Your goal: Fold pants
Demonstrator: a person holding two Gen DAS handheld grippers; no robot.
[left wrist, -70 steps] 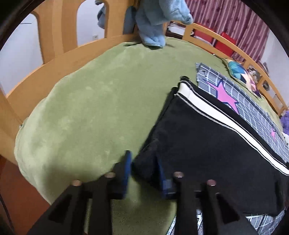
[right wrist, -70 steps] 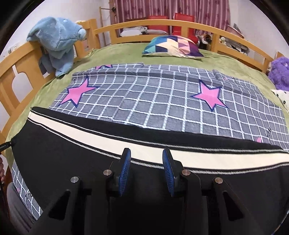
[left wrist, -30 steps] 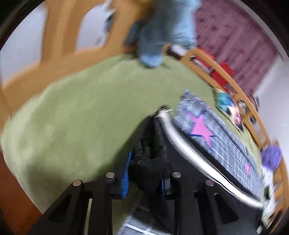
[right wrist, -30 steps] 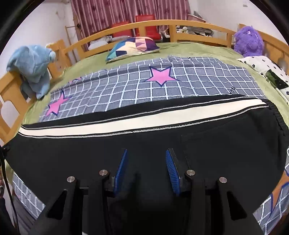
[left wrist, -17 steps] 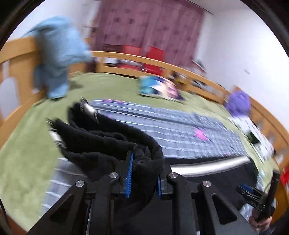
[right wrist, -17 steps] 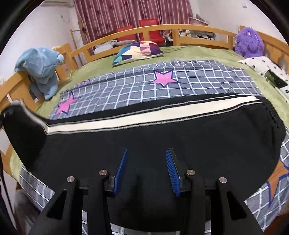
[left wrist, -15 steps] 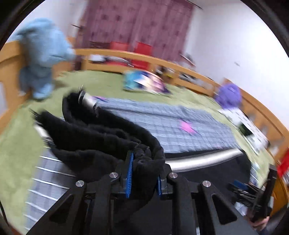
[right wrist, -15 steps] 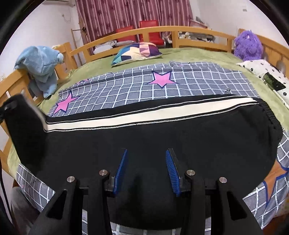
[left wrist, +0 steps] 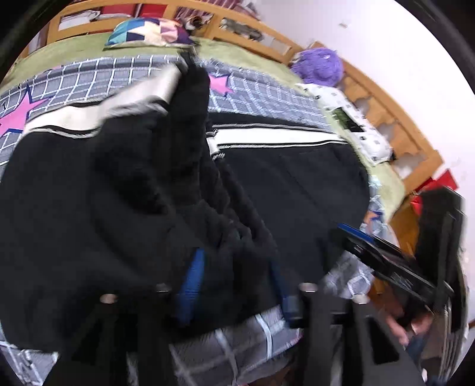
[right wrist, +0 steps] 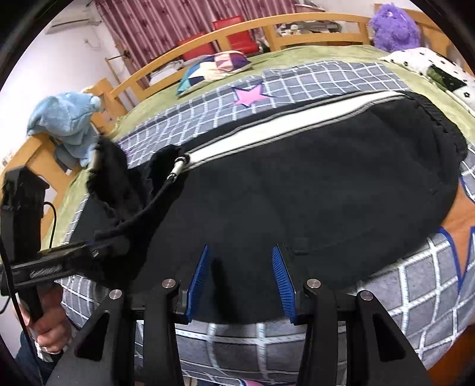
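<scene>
The black pants [right wrist: 311, 184] with a white side stripe [right wrist: 276, 130] lie across the checked blanket [right wrist: 297, 86]. My left gripper [left wrist: 234, 276] is shut on the cuff end of the pants [left wrist: 142, 184] and holds it lifted over the rest of the pants. It also shows in the right wrist view [right wrist: 98, 246] at the left. My right gripper [right wrist: 239, 267] is open, its blue pads resting over the near edge of the pants, holding nothing. The right gripper shows in the left wrist view [left wrist: 371, 240] at the right.
The bed has a green sheet [right wrist: 311, 56] and a wooden rail [right wrist: 267, 26] all round. A blue plush [right wrist: 65, 121] hangs on the left rail, a purple plush [right wrist: 394, 26] sits far right, and a patchwork pillow [right wrist: 213, 68] lies at the back.
My left gripper has carried the cuff end from the left end of the bed up and over towards the waist end. The right gripper has stayed open at the near edge.
</scene>
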